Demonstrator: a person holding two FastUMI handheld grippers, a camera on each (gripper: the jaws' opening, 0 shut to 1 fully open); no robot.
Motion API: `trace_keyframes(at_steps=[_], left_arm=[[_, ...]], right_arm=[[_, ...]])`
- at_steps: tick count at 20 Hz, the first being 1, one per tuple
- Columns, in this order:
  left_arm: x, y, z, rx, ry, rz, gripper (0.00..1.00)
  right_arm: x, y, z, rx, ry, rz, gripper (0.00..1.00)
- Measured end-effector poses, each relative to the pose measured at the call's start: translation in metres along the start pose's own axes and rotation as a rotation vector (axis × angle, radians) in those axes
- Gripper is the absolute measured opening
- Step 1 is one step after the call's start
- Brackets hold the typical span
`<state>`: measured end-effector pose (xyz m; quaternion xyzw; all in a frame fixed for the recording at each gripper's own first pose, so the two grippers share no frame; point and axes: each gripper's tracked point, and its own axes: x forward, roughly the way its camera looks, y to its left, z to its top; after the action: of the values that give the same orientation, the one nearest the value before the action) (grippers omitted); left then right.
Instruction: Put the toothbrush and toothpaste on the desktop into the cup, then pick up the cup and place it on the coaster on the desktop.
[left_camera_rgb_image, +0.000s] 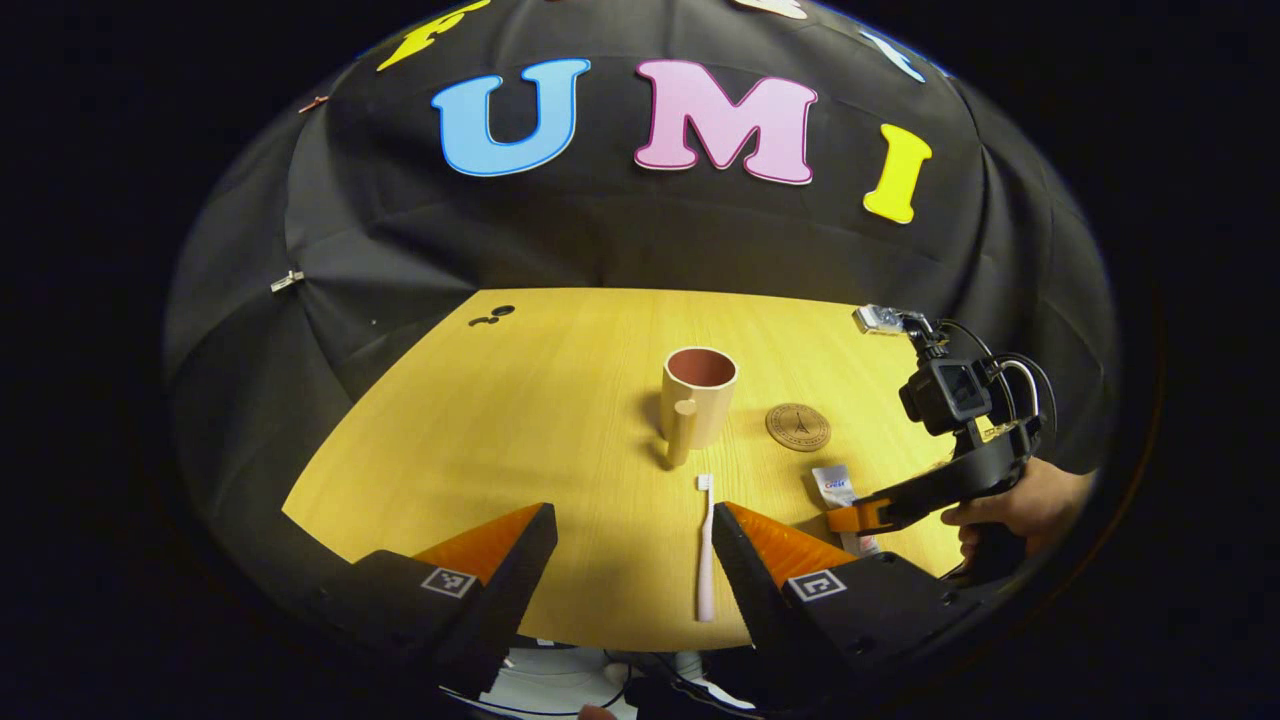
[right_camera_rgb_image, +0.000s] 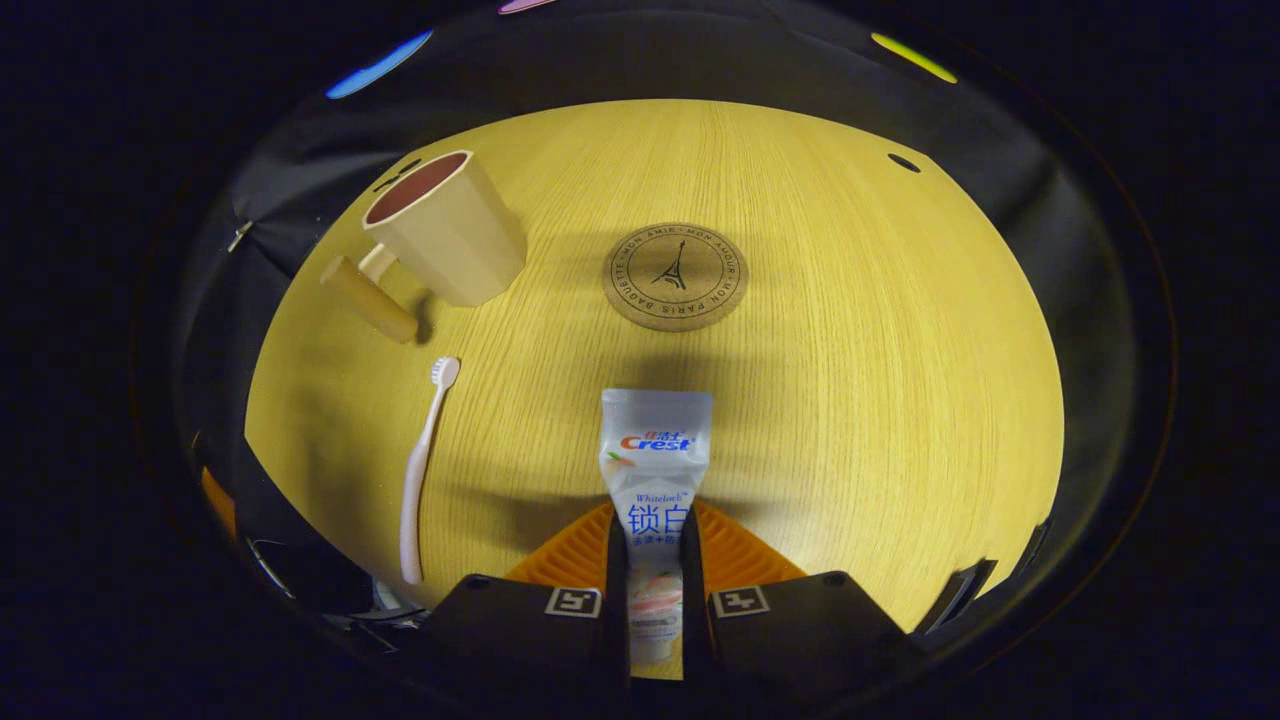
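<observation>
Right gripper view: the right gripper (right_camera_rgb_image: 655, 560) fingers squeeze the toothpaste (right_camera_rgb_image: 655, 460) lying on the counter (right_camera_rgb_image: 850, 350); the left gripper (left_camera_rgb_image: 630, 560) fingers gape wide, holding nothing, by the toothbrush (left_camera_rgb_image: 706, 550)

The yellow wooden table (left_camera_rgb_image: 480, 440) stands in front of a black cloth wall (left_camera_rgb_image: 600, 240), a small silver clip (left_camera_rgb_image: 287, 281) and a tiny red one (left_camera_rgb_image: 313, 103) are on the cloth, and some cables (left_camera_rgb_image: 620, 665), maybe, hang below the table's near edge.
</observation>
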<state>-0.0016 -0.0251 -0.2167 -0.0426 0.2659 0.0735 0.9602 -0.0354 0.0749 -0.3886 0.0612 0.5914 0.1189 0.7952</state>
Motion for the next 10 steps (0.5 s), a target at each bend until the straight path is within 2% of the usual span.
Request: trace_keyframes(at_steps=[2,6,10], left_arm=[[0.009,-0.010,-0.004,-0.005,0.022,-0.010,0.97],[0.030,-0.041,-0.019,-0.061,0.110,-0.077,0.96],[0.059,-0.057,-0.035,-0.078,0.201,-0.088,0.96]], right_arm=[[-0.007,0.003,0.004,0.036,-0.039,0.071,0.22],[-0.038,-0.002,0.023,0.022,-0.138,0.154,0.22],[-0.060,-0.021,0.027,0.032,-0.156,0.182,0.22]])
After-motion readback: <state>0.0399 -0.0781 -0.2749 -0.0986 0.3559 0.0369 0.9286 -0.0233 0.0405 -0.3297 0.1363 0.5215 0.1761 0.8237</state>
